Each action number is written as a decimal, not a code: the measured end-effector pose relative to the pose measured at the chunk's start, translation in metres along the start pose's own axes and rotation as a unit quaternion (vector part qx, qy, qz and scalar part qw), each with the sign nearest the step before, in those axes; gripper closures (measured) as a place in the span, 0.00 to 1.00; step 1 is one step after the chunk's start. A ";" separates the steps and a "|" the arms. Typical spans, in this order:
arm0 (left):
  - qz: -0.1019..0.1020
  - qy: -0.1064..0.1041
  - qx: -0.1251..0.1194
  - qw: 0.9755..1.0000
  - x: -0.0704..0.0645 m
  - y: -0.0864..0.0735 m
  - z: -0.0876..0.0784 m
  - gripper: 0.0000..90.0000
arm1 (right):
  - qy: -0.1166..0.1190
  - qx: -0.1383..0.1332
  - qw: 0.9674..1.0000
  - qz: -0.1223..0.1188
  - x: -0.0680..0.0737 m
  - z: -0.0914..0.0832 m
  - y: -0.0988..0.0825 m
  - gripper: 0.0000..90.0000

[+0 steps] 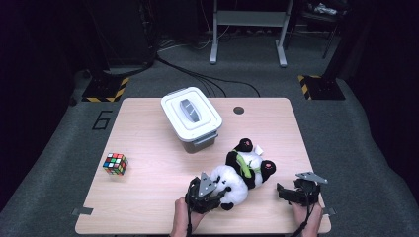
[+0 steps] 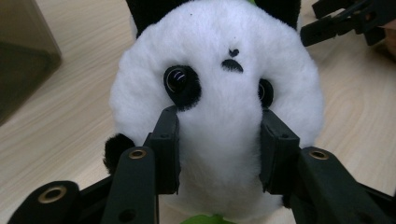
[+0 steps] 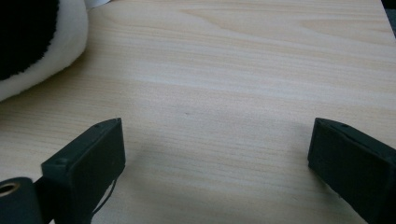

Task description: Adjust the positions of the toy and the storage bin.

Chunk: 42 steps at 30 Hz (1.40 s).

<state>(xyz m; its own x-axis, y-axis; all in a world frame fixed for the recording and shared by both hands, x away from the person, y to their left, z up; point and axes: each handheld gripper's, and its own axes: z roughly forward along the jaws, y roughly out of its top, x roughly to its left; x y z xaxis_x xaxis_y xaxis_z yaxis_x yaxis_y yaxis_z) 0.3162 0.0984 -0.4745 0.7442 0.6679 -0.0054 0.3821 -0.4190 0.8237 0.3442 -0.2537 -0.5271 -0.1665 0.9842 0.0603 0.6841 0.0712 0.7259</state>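
A black-and-white panda plush (image 1: 243,170) with a green scarf lies on the wooden table (image 1: 148,197) near the front, its head toward me. My left gripper (image 1: 217,195) is shut on the head. In the left gripper view the two pads press into the white fur of the panda's face (image 2: 219,88) just under its eyes. My right gripper (image 1: 285,191) rests low on the table to the right of the plush. Its jaws stand wide open over bare wood (image 3: 217,149), and the plush's flank (image 3: 42,42) shows at the upper left there.
A white lidded storage box (image 1: 191,117) stands at the middle back of the table, and its side (image 2: 23,51) shows in the left gripper view. A Rubik's cube (image 1: 115,163) sits at the left. A round cable hole (image 1: 238,110) lies near the far edge.
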 end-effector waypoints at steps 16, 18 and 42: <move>-0.002 -0.094 0.031 0.995 0.070 -0.026 -0.054 0.66 | -0.003 0.001 1.000 -0.002 0.001 0.000 0.000 0.04; -0.006 -0.101 0.037 0.994 0.076 -0.030 -0.060 0.63 | -0.003 0.001 1.000 -0.002 0.001 0.000 0.000 0.04; -0.063 -0.029 -0.017 0.997 0.009 0.039 -0.032 0.17 | -0.007 0.001 1.000 0.001 0.002 0.000 0.000 0.05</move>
<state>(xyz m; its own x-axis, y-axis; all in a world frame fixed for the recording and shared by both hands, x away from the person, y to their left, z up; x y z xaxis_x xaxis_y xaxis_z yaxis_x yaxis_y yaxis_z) 0.3203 0.1073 -0.4245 0.7227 0.6765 -0.1414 0.4559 -0.3129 0.8332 0.3439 -0.2522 -0.5271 -0.1555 0.9864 0.0525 0.6861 0.0696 0.7242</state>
